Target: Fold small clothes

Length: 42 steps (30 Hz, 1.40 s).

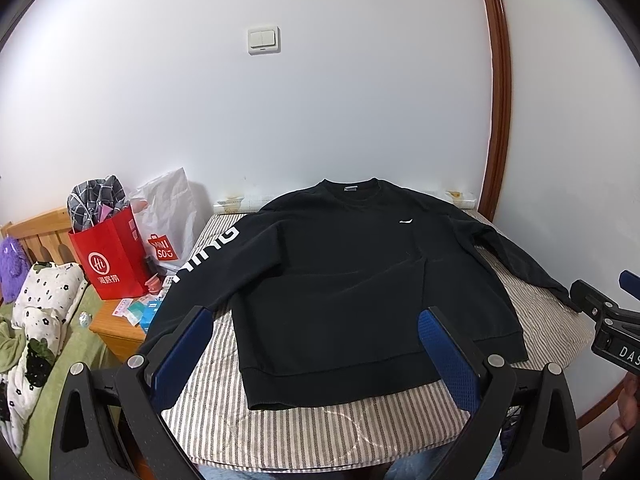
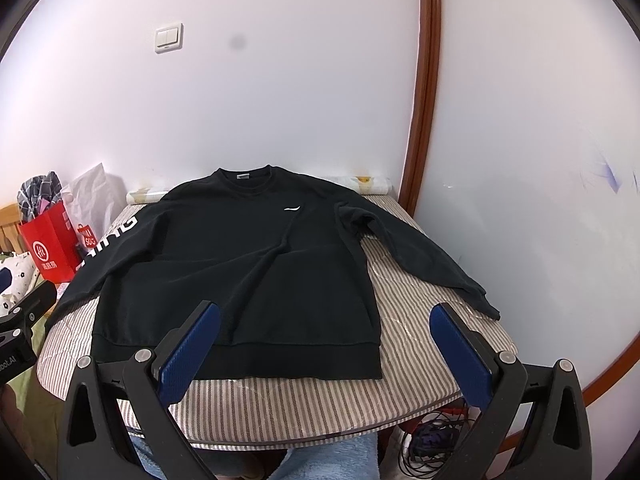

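Black fabric fills the middle of the left wrist view: a sweatshirt (image 1: 340, 280) is spread flat, front up, on a striped padded table (image 1: 304, 432), its collar toward the white wall (image 1: 320, 100) and its hem toward the camera. One sleeve, printed with white letters (image 1: 208, 254), hangs off the table's left edge; the other sleeve (image 1: 516, 256) is laid out to the right. The left gripper (image 1: 316, 322) is held just above the hem with its blue pads (image 1: 448, 356) spread wide and nothing between them. A red paper bag (image 1: 112, 260) and a white shopping bag (image 1: 168, 220) are seen on a wooden bedside table (image 1: 116, 332) at the left, and part of the right gripper (image 1: 600, 312) is caught at the right edge; how its jaws stand cannot be told from here. In the right wrist view the same sweatshirt (image 2: 240, 272) is seen lying flat on the table (image 2: 300, 408), the lettered sleeve (image 2: 108, 248) draped over the left edge and the plain sleeve (image 2: 420, 256) angled toward the near right corner. The right gripper (image 2: 324, 310) is held over the hem and the bare striped cover, its blue pads (image 2: 460, 352) set far apart and gripping nothing
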{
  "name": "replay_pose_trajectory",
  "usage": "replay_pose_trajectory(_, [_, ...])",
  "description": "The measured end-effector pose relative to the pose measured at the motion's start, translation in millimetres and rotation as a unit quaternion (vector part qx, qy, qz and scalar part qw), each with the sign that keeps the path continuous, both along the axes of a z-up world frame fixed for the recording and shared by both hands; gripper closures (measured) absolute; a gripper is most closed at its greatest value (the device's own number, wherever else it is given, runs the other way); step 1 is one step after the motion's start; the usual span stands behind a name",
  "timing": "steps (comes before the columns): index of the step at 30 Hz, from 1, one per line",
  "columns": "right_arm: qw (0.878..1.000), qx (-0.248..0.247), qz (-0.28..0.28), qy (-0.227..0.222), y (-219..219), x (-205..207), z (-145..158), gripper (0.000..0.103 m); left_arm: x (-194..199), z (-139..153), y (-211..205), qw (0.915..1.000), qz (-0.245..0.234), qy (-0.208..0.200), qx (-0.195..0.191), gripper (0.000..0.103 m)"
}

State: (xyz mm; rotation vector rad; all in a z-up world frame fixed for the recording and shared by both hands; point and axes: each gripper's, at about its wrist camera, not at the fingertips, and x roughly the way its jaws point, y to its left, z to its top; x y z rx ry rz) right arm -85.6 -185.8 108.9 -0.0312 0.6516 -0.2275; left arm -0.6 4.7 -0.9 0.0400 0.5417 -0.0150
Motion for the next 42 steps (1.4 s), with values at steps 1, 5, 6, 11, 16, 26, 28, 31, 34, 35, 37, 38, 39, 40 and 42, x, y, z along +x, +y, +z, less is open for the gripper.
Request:
replay_pose_trajectory(1, [1.000, 0.000, 0.001, 0.001, 0.2, 0.2, 0.0, 0.000, -0.4, -0.2, 0.3, 1.0000, 0.000, 0.000, 0.001, 0.000])
replay_pose_trajectory(5, [1.000, -0.001, 0.003, 0.002, 1.5, 0.7, 0.9, 0.000, -1.0, 0.6, 1.5, 1.0000, 0.000, 0.000, 0.000, 0.000])
replay_pose_trajectory(6, [1.000, -0.002, 0.003, -0.001, 2.5, 1.0, 1.4, 0.000, -1.3, 1.1, 1.3, 1.0000, 0.000, -0.001, 0.000, 0.000])
replay_pose_trajectory(11, [1.000, -0.004, 0.004, -0.001, 4.5, 1.6, 1.8, 0.000, -2.9, 0.7, 2.0, 1.0000, 0.001, -0.004, 0.000, 0.000])
replay_pose_trajectory(16, [1.000, -0.004, 0.002, -0.001, 5.0, 1.3, 1.1, 0.000, -3.2, 0.6, 3.0, 1.0000, 0.003, -0.004, -0.001, 0.000])
replay_pose_trajectory(26, [1.000, -0.006, -0.002, -0.002, 5.4, 1.6, 0.2, 0.000, -3.5, -0.4, 4.7, 1.0000, 0.003, -0.003, -0.002, 0.000])
replay_pose_trajectory(28, [1.000, -0.007, -0.002, -0.002, 6.3, 1.8, -0.1, 0.000, -3.2, 0.0, 4.7, 1.0000, 0.003, -0.003, -0.001, 0.000])
replay_pose_trajectory(31, [1.000, -0.009, 0.000, -0.002, 7.9, 2.3, 0.1, 0.000, -2.9, 0.3, 5.2, 1.0000, 0.003, -0.004, -0.002, 0.000])
replay_pose_trajectory(34, [1.000, -0.010, 0.002, -0.002, 8.7, 2.4, 0.6, 0.000, -1.9, 0.5, 5.9, 1.0000, 0.004, -0.003, -0.002, 0.000])
replay_pose_trajectory(35, [1.000, -0.010, 0.002, -0.003, 9.2, 1.9, 0.8, 0.000, -2.3, 0.4, 5.8, 1.0000, 0.003, -0.004, -0.002, 0.000])
replay_pose_trajectory(37, [1.000, -0.010, 0.004, -0.004, 9.7, 1.2, 1.0, 0.000, -1.6, 1.1, 5.8, 1.0000, 0.002, -0.004, -0.001, 0.000])
replay_pose_trajectory(38, [1.000, -0.011, 0.003, -0.005, 9.5, 0.9, 1.1, 0.000, -1.1, 1.5, 5.5, 1.0000, 0.002, -0.004, 0.000, 0.000])
replay_pose_trajectory(39, [1.000, -0.011, 0.003, -0.005, 9.4, 0.7, 1.2, 0.000, -0.6, 1.9, 5.5, 1.0000, 0.001, -0.004, 0.001, 0.000])
replay_pose_trajectory(40, [1.000, -0.010, 0.002, -0.005, 8.9, 0.6, 1.5, 0.000, 0.0, 2.4, 5.6, 1.0000, 0.001, -0.005, 0.001, 0.000])
replay_pose_trajectory(42, [1.000, -0.010, 0.001, -0.005, 9.5, -0.1, 1.8, 0.000, -1.0, 2.7, 5.8, 1.0000, 0.001, -0.006, 0.001, 0.000])
